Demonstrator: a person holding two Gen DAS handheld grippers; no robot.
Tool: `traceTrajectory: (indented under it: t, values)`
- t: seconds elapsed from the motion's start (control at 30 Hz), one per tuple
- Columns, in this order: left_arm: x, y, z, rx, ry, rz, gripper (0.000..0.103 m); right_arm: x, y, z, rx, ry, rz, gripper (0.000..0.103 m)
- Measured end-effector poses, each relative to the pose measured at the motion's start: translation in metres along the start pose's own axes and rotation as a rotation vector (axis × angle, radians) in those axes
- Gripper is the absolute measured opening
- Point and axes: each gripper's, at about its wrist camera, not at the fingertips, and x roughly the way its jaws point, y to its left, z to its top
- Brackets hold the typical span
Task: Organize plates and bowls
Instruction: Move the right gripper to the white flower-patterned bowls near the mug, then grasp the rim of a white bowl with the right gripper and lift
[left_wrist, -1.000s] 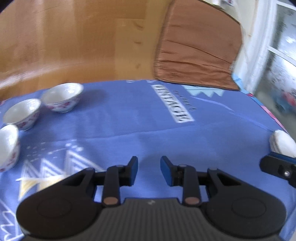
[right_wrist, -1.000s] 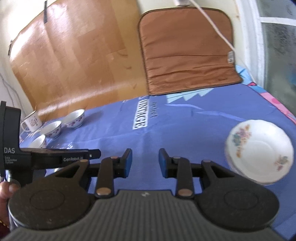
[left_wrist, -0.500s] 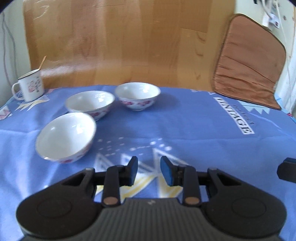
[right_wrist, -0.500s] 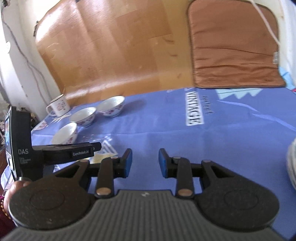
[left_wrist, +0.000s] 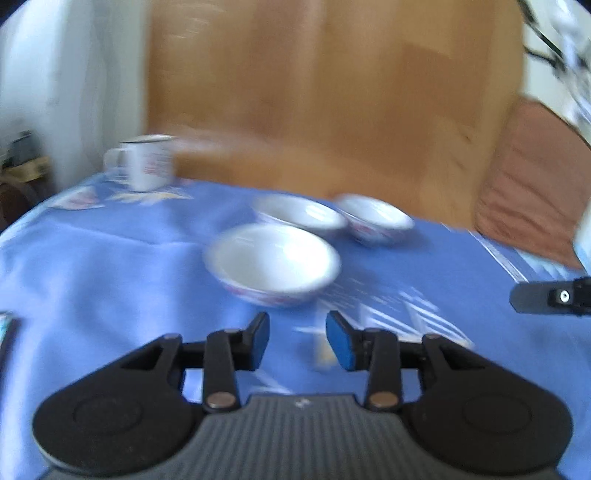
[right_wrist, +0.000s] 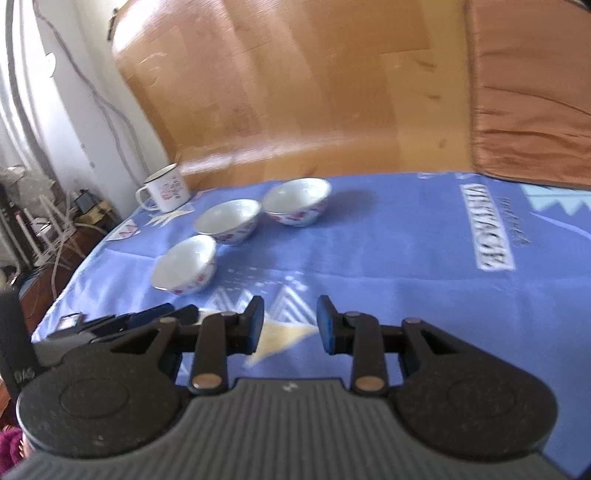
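Note:
Three white bowls with red flower patterns sit on the blue tablecloth (left_wrist: 110, 280). In the blurred left wrist view the nearest bowl (left_wrist: 273, 262) lies just beyond my left gripper (left_wrist: 297, 321), with the middle bowl (left_wrist: 301, 214) and far bowl (left_wrist: 375, 218) behind it. The left jaws are opening, with nothing between them. My right gripper (right_wrist: 290, 310) stands open and empty over the cloth; the nearest bowl (right_wrist: 186, 264), middle bowl (right_wrist: 229, 219) and far bowl (right_wrist: 297, 199) lie ahead to its left. No plates are in view.
A white enamel mug (right_wrist: 166, 188) stands at the cloth's far left corner. A wooden board (right_wrist: 295, 92) and a brown cushion (right_wrist: 535, 92) lean behind the table. The table's left edge drops to cables and clutter (right_wrist: 48, 229).
Both views have swung left: the bowls have moved toward the middle and come nearer, and the stack of plates has left the right wrist view. The left jaws stand a little wider.

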Motion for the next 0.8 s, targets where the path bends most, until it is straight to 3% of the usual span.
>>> traceTrajectory:
  t: [0.1, 0.27, 0.4, 0.53, 0.57, 0.6, 0.63, 0.8]
  values:
    - [0.000, 0.028, 0.002, -0.126, -0.035, 0.061, 0.035, 0.023, 0.017, 0.015, -0.039, 0.023, 0.038, 0.034]
    - [0.004, 0.059, 0.001, -0.298, -0.040, 0.024, 0.034, 0.068, 0.040, 0.037, -0.057, 0.095, 0.088, 0.033]
    - [0.002, 0.064, -0.002, -0.326, -0.057, -0.003, 0.034, 0.101, 0.045, 0.051, -0.010, 0.161, 0.124, 0.034]
    - [0.002, 0.062, -0.001, -0.311, -0.073, -0.010, 0.034, 0.130, 0.047, 0.057, 0.020, 0.224, 0.100, 0.033]
    - [0.001, 0.061, -0.001, -0.310, -0.076, -0.009, 0.034, 0.136, 0.048, 0.057, 0.018, 0.238, 0.090, 0.026]
    - [0.000, 0.061, -0.001, -0.308, -0.078, -0.010, 0.034, 0.141, 0.049, 0.056, 0.012, 0.255, 0.079, 0.013]
    - [0.000, 0.061, -0.001, -0.308, -0.078, -0.011, 0.034, 0.143, 0.048, 0.055, 0.014, 0.270, 0.083, 0.008]
    - [0.004, 0.063, 0.001, -0.310, -0.047, -0.053, 0.034, 0.122, 0.042, 0.051, 0.043, 0.272, 0.104, 0.006]
